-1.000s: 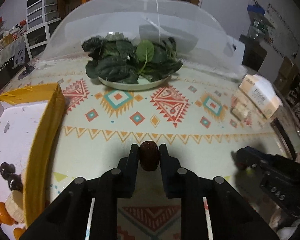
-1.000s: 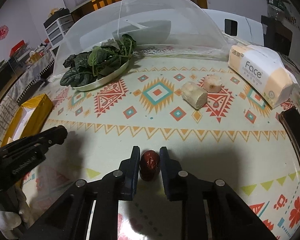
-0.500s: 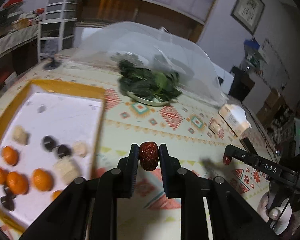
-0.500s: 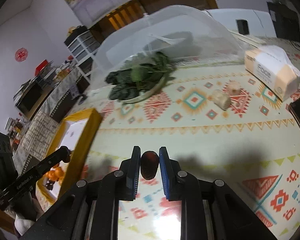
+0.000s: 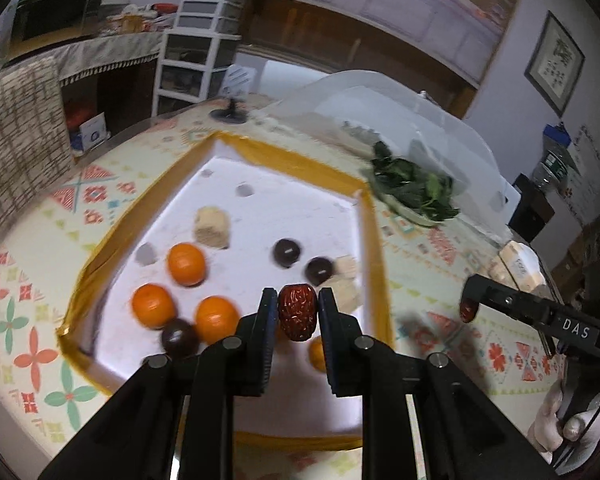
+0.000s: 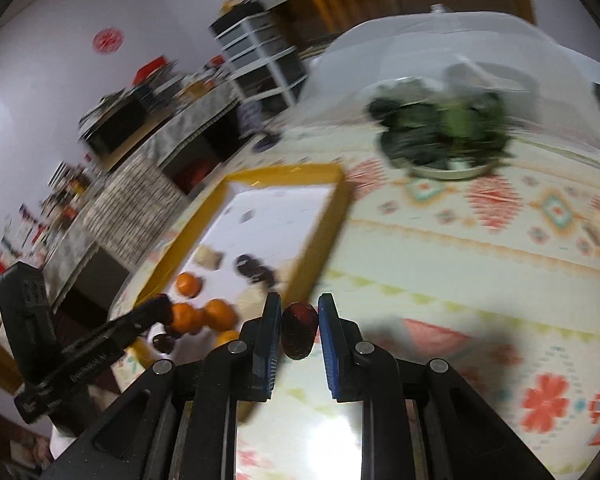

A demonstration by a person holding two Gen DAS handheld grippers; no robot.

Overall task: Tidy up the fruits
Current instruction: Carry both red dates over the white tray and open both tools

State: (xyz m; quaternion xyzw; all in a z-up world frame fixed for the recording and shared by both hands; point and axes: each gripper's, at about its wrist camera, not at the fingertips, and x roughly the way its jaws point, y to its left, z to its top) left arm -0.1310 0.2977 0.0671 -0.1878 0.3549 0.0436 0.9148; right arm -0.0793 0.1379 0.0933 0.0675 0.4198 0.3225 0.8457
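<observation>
My left gripper (image 5: 298, 312) is shut on a wrinkled red date (image 5: 297, 317) and holds it above the right part of the yellow-rimmed white tray (image 5: 374, 248). The tray holds oranges (image 5: 186, 263), dark round fruits (image 5: 286, 253) and pale cut pieces (image 5: 212, 227). My right gripper (image 6: 299, 334) is shut on a second red date (image 6: 299, 335), in the air over the tablecloth just right of the tray (image 6: 320, 216). The right gripper also shows in the left wrist view (image 5: 468, 308), with its date at the tip.
A plate of dark leafy greens (image 5: 414, 194) sits beyond the tray under a translucent mesh food cover (image 5: 400, 116). A tissue pack (image 5: 522, 262) lies at the right. The patterned tablecloth (image 6: 460, 248) covers the table. The left gripper's arm (image 6: 92, 344) reaches over the tray's near corner.
Both grippers have lifted with their dates and swung left. The left one now hangs over the tray; the right one has come close to the tray's right rim.
</observation>
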